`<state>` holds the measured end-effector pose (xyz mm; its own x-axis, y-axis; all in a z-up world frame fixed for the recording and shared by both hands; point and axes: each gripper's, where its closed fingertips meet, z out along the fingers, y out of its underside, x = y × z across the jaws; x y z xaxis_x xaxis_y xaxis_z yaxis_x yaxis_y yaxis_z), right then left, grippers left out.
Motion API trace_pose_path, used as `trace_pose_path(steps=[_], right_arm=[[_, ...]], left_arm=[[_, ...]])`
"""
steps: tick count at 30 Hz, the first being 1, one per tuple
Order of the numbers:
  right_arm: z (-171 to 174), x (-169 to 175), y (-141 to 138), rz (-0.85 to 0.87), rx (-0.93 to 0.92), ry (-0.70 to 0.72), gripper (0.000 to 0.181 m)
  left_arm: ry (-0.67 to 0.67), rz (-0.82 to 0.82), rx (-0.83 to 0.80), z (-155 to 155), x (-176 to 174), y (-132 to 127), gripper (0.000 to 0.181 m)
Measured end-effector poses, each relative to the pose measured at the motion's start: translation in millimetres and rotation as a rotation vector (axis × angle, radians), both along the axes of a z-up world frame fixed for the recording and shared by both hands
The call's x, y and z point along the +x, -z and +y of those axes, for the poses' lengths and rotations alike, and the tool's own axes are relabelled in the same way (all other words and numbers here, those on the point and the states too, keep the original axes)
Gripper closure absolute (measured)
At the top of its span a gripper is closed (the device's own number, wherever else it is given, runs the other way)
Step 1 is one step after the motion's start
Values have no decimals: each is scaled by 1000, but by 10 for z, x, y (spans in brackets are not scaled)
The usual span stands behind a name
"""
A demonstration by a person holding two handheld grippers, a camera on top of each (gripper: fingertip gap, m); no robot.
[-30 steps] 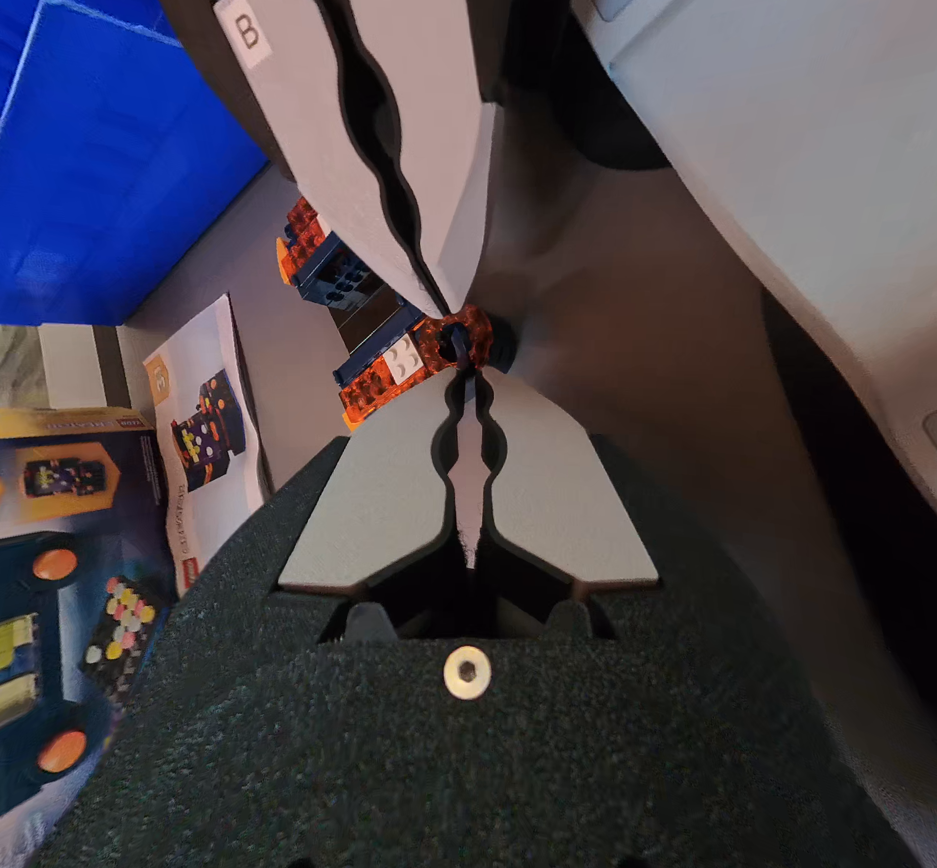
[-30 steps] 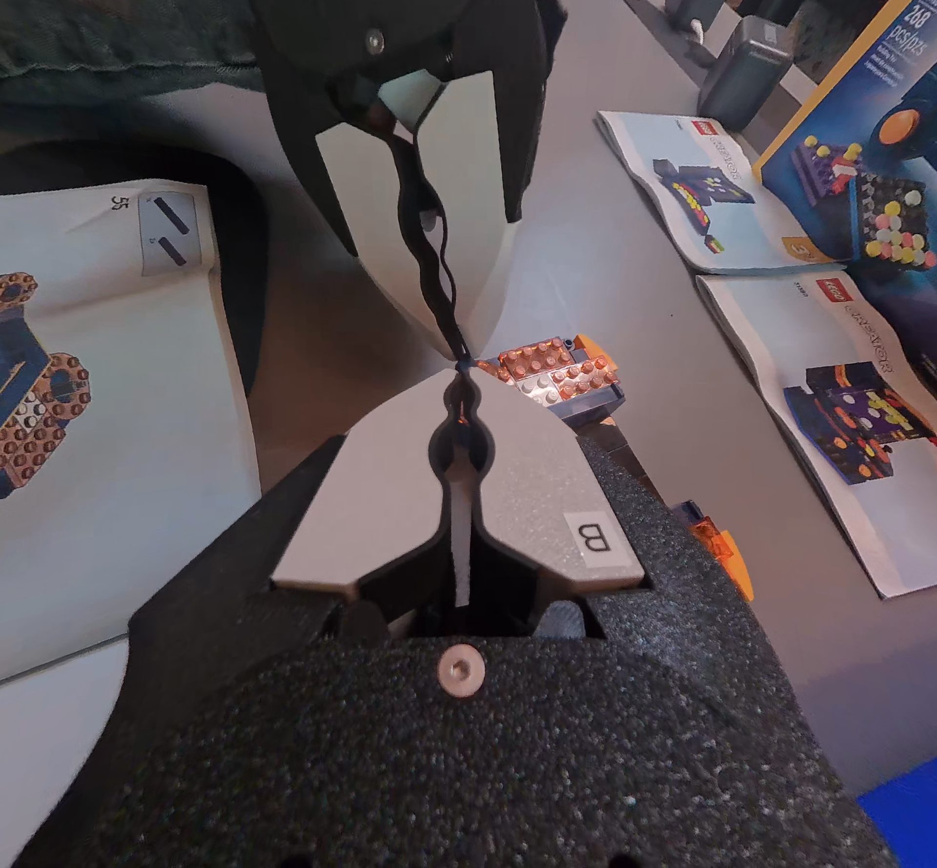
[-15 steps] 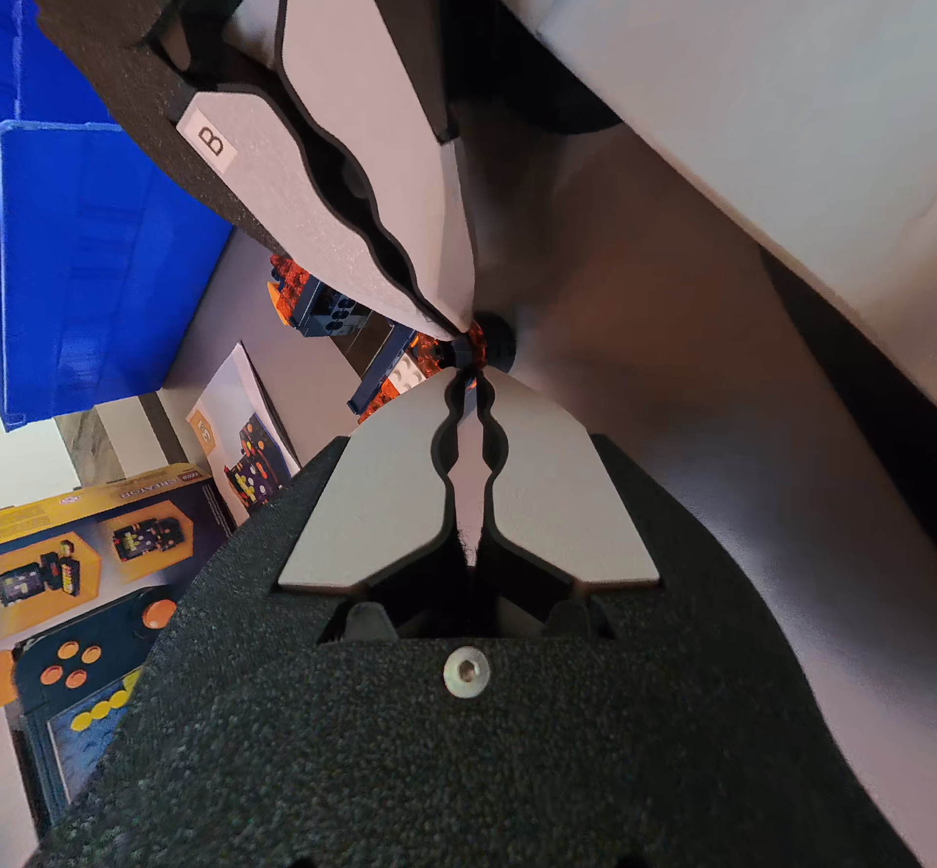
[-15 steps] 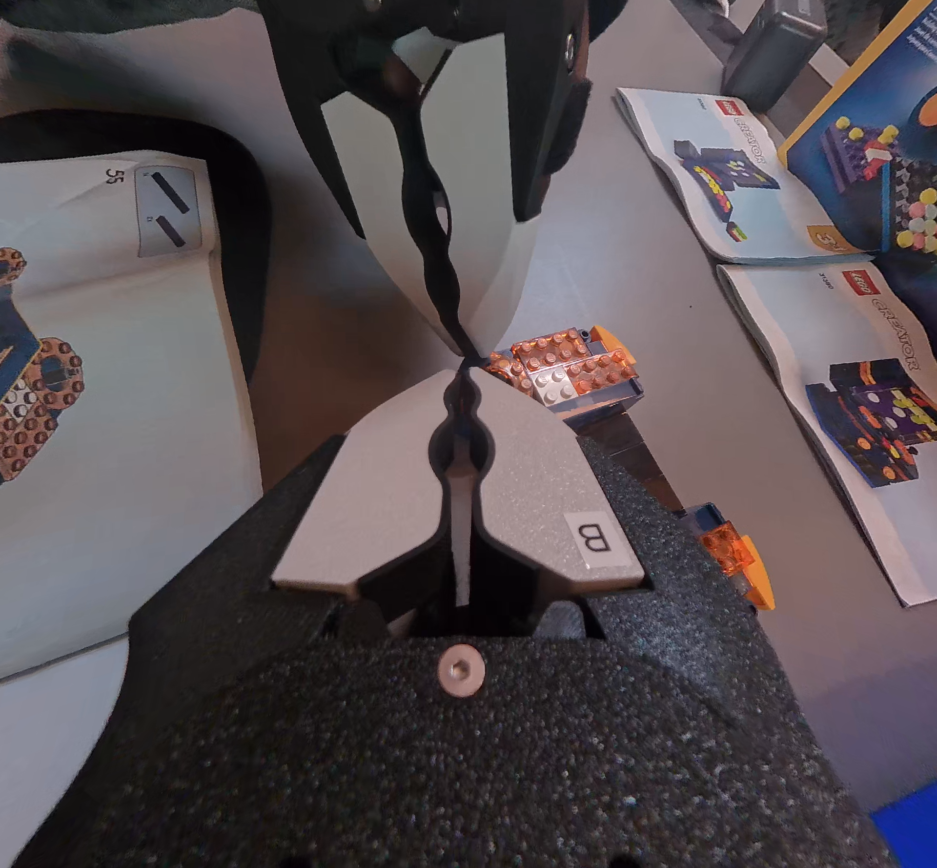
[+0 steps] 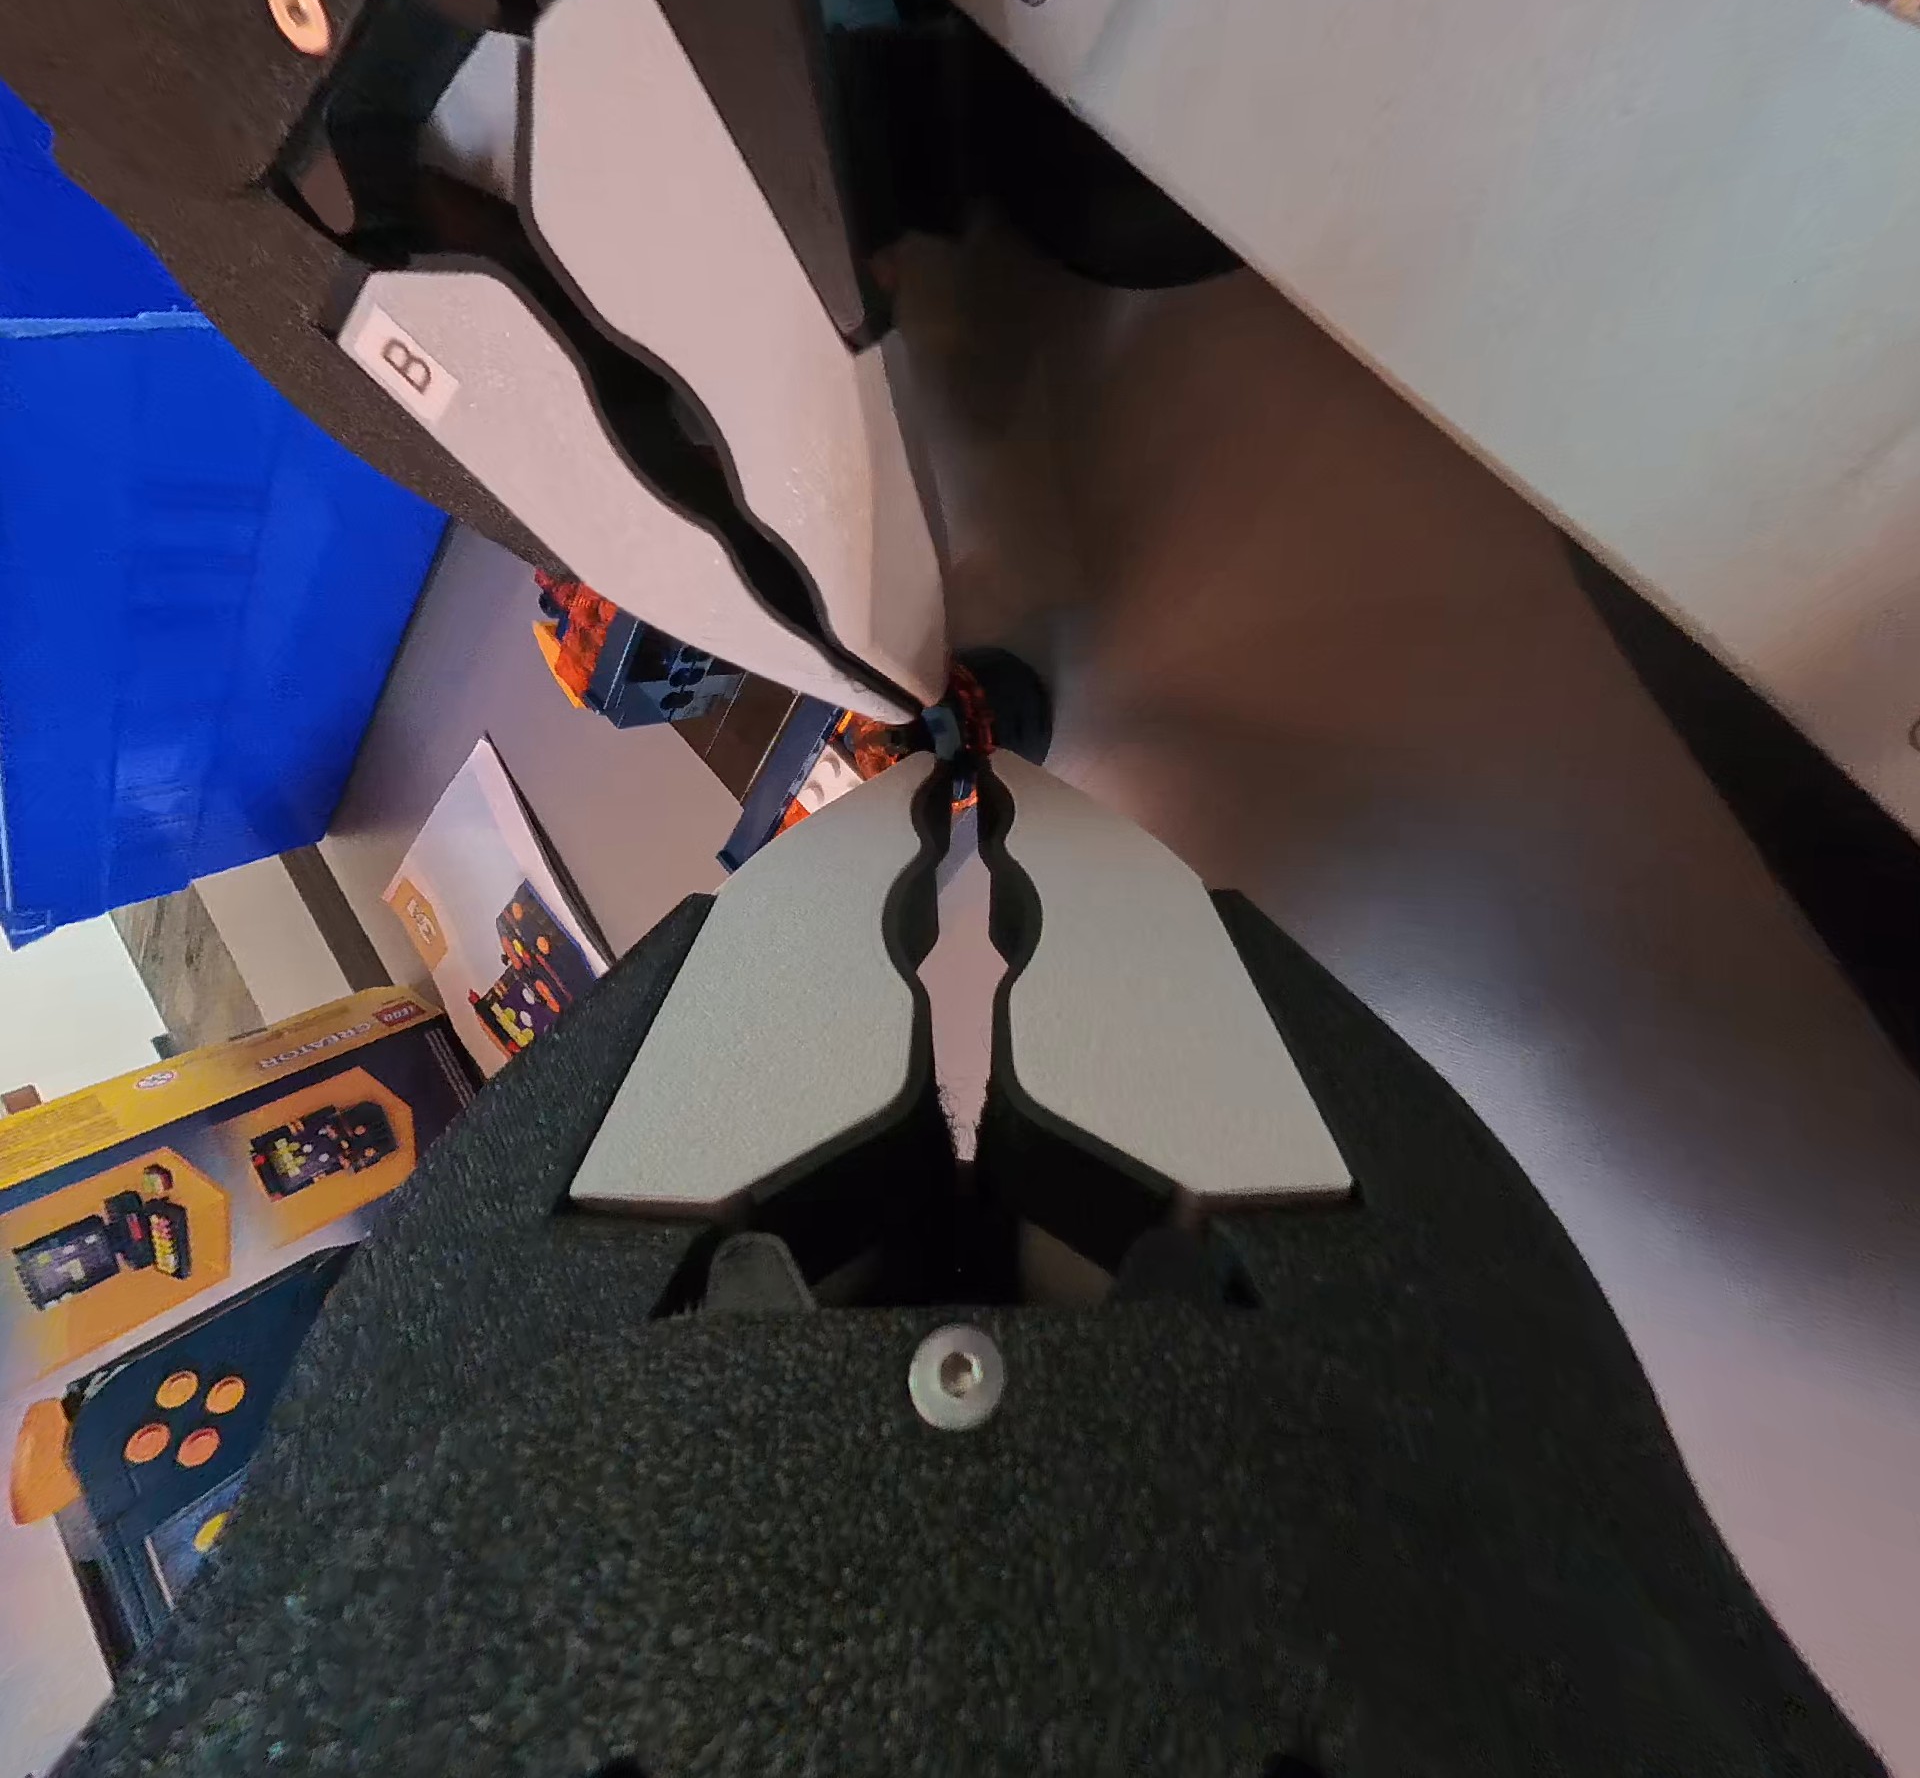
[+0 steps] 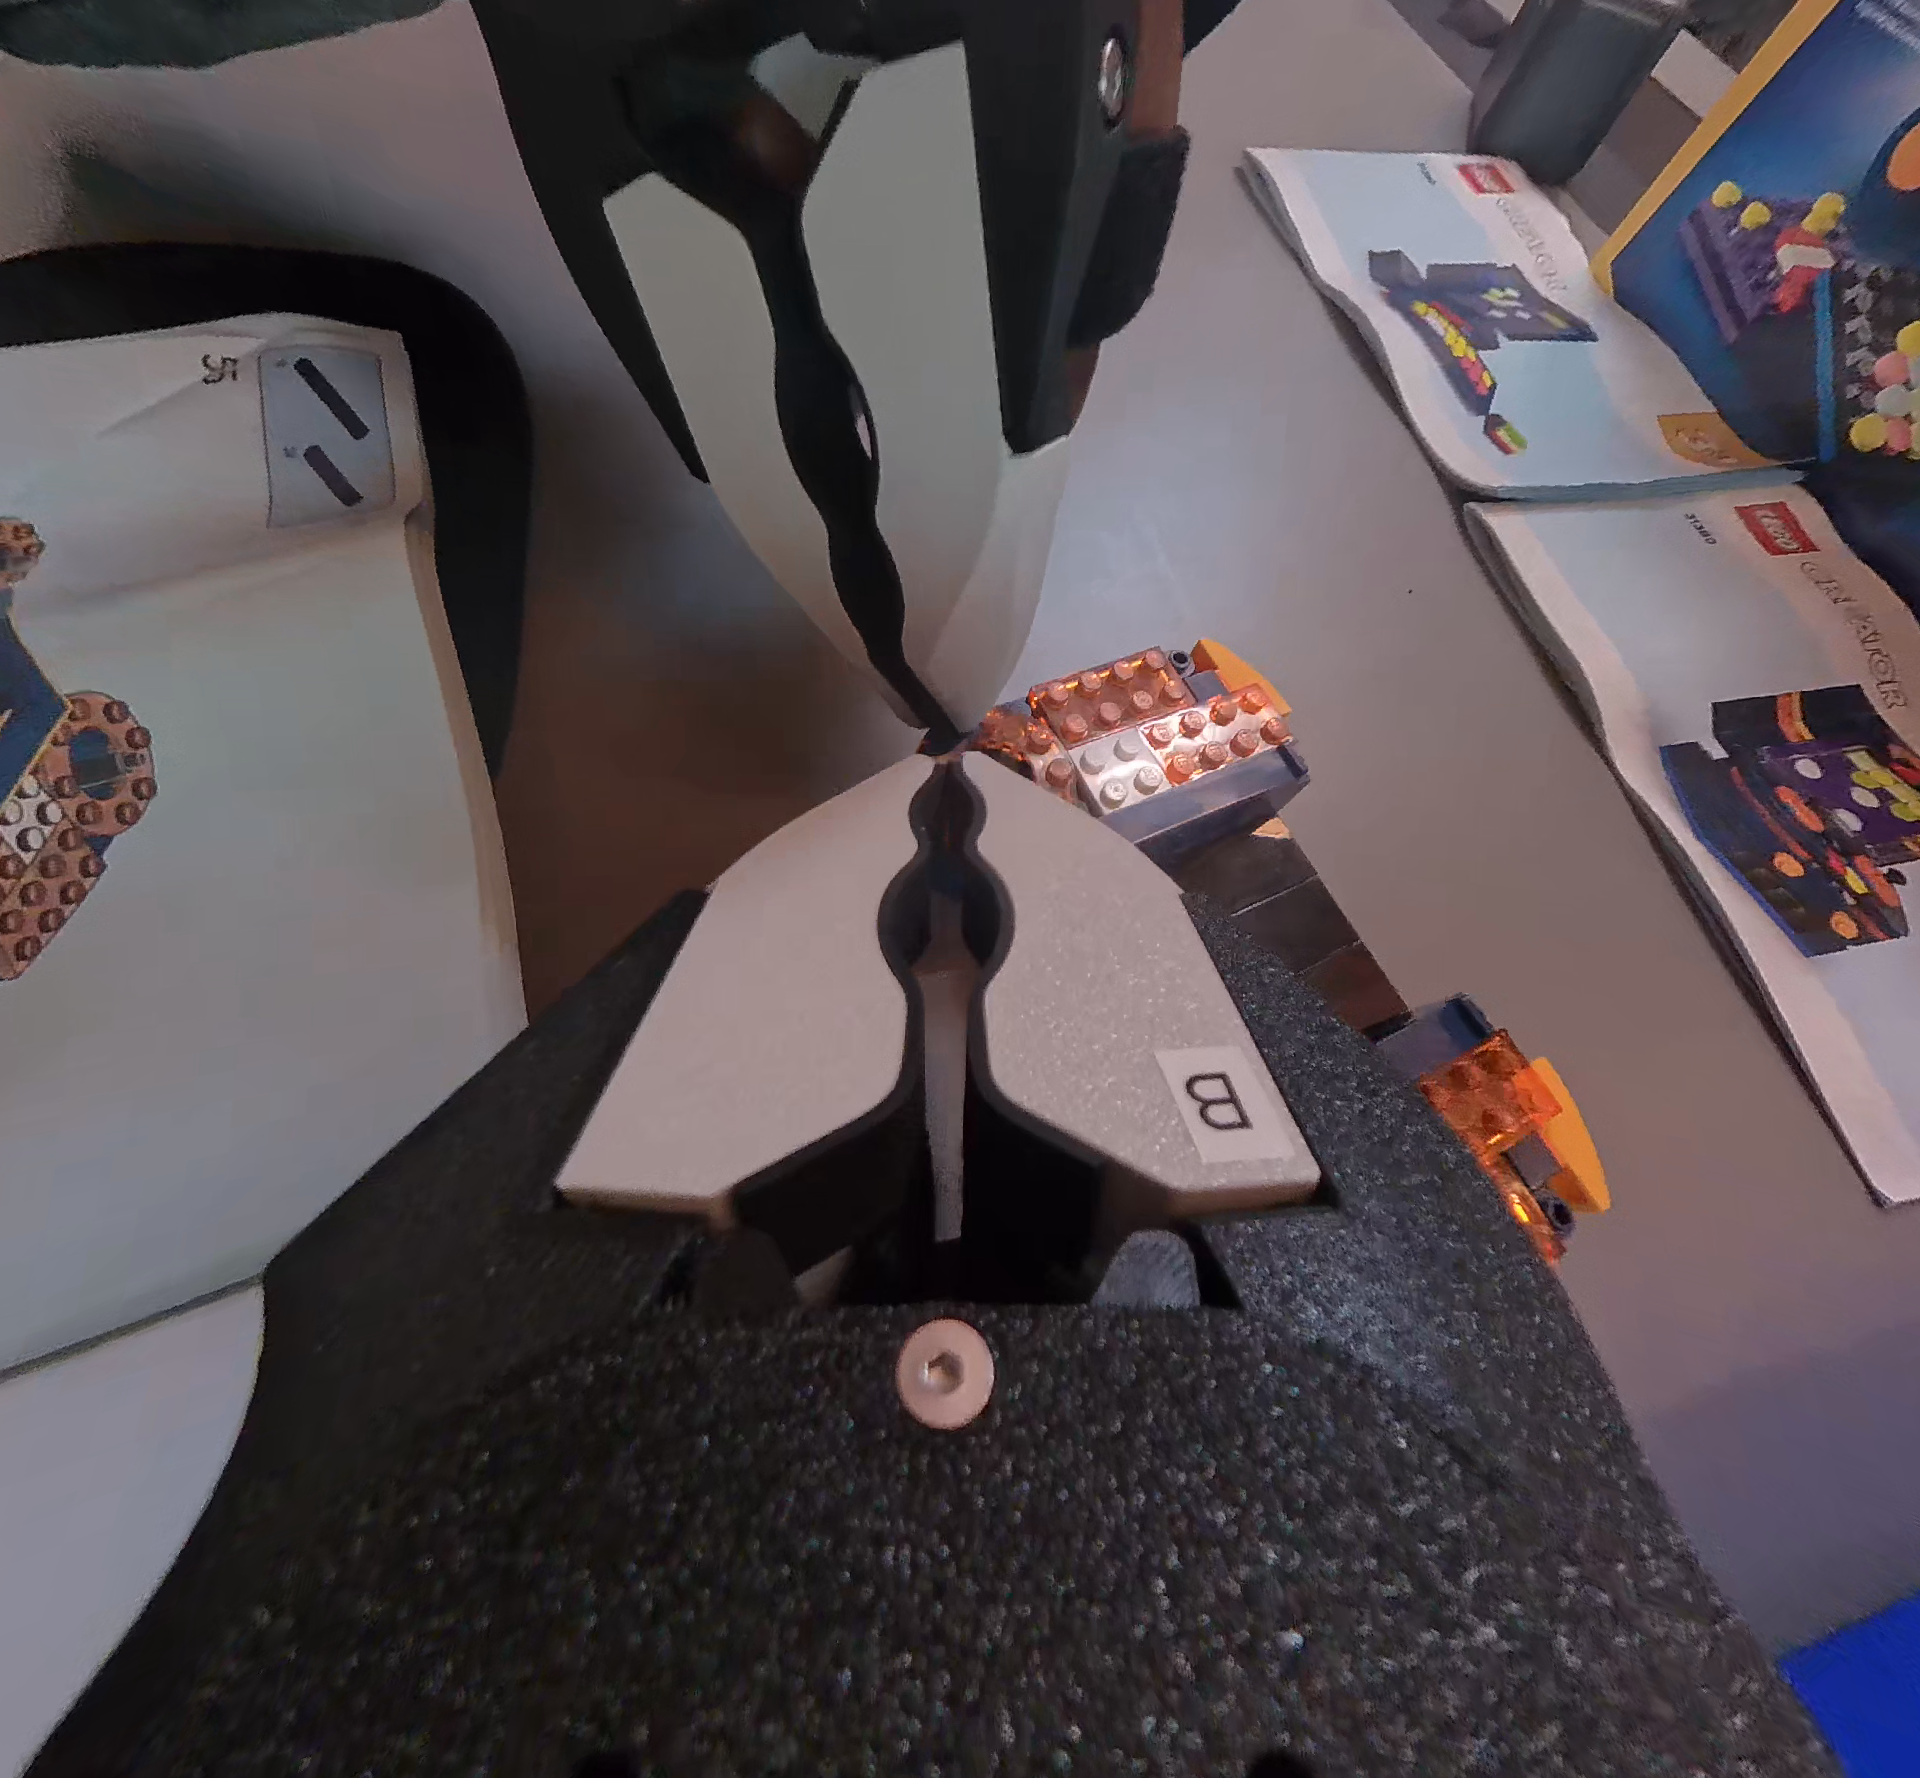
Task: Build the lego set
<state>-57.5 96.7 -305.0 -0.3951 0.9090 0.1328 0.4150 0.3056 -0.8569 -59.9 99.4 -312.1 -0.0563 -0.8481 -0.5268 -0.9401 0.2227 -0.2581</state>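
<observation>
My left gripper [image 5: 958, 772] and right gripper [image 6: 940, 754] meet tip to tip, both sets of fingers closed on 1 small dark piece [image 5: 943, 729]. Just right of my right fingers sits the dark-blue model [image 6: 1164, 741], topped with orange studded plates, on the worktop [image 6: 1299, 502].

Lego model [image 6: 1153, 741]: orange studs, grey plate, dark-blue base; bin [image 5: 156, 585] blue; box [image 5: 187, 1167] seemingly yellow-navy.

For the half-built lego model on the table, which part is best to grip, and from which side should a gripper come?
Grip the lego model across the dark blue side walls under its studded orange top, coming from above with one finger on each long side. Those walls look flat and parallel, while the studs and the sloped orange tip would probably let the fingers slip.
</observation>
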Motion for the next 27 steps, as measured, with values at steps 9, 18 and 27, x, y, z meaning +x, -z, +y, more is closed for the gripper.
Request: trace_pose_path(steps=[9,18,27], right_arm=[[-3,12,9,-11,-31,-7,181],[13,36,28,-22,-26,-13,181],[56,47,13,-12,-19,4,180]], left_arm=[[5,30,-38,4,11,13,172],[-35,-32,-67,-27,42,8,172],[-55,-27,-45,-22,71,-5,174]])
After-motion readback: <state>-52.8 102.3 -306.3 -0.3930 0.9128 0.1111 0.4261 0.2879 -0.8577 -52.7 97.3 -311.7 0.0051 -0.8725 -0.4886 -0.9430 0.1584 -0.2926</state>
